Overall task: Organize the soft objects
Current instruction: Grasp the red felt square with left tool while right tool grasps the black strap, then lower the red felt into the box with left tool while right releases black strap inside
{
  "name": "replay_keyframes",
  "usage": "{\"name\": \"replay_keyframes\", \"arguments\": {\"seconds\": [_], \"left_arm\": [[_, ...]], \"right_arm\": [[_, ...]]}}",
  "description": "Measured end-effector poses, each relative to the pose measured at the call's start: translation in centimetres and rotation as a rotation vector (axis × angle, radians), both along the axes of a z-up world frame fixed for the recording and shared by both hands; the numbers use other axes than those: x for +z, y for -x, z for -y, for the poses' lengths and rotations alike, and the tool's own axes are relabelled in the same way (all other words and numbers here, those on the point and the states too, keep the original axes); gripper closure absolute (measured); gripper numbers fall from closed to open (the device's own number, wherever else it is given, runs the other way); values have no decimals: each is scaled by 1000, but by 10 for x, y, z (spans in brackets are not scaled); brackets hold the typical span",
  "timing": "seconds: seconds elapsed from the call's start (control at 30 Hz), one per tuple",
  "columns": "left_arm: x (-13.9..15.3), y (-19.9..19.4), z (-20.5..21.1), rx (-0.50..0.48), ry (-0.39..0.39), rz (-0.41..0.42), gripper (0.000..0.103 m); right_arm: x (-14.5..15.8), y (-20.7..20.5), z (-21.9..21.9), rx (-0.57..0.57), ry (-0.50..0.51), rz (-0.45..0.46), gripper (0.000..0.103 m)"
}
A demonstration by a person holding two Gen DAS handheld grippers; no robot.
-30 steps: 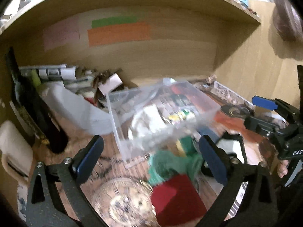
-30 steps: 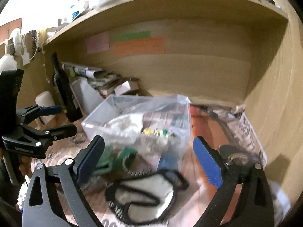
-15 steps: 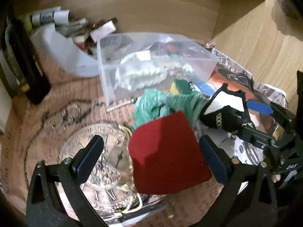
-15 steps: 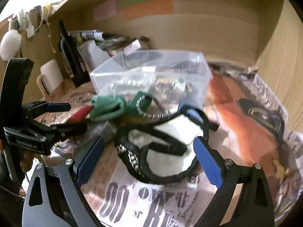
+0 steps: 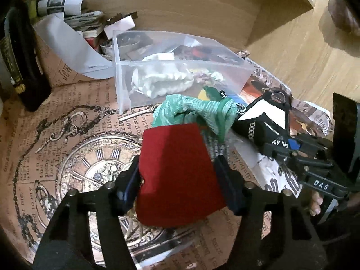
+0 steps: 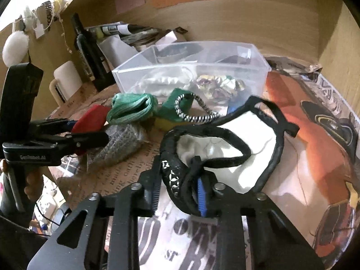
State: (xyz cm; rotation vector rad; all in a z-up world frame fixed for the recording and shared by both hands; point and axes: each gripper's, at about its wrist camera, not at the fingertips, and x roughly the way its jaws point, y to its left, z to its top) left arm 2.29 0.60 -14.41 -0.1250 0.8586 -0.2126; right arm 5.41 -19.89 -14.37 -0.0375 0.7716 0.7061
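My left gripper point(image 5: 177, 182) is shut on a dark red cloth point(image 5: 175, 168) lying on the printed paper; it also shows in the right wrist view point(image 6: 92, 118). My right gripper point(image 6: 180, 191) is shut on the rim of a black-and-white fabric piece with black straps point(image 6: 225, 141), seen in the left wrist view too point(image 5: 263, 117). Between them lie a light green cloth point(image 5: 198, 110), a green and yellow piece with a black-white cord point(image 6: 186, 108) and a grey knitted cloth point(image 6: 126, 144). A clear plastic bin point(image 5: 121, 67) behind holds white fabric point(image 5: 162, 81) and other soft items.
A dark bottle point(image 5: 20, 54) stands at the left. Rolled papers and a white sheet point(image 5: 67, 42) lie at the back left of the wooden alcove. A cream mug point(image 6: 65, 83) stands left of the bin. Newspaper sheets point(image 6: 315, 135) cover the surface at right.
Both grippers moved forward and down and closed: the left onto the red cloth, the right onto the black-and-white fabric piece. Both were open half a second ago.
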Motion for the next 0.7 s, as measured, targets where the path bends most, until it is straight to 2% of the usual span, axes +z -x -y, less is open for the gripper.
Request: {"name": "replay_keyframes", "arguments": {"seconds": [0.23,0.47,0.7], "left_arm": [[19,4,-8,37,-1,49,44],[50,4,-18,75,-18,138,44],[76,-14,-24,105,-13,200,44]], "right_arm": [[22,-2,12,-42,-42,59,84],[49,-4,24,-89,-81,134,85],[78,-13,29,-125,-118,226,85]]}}
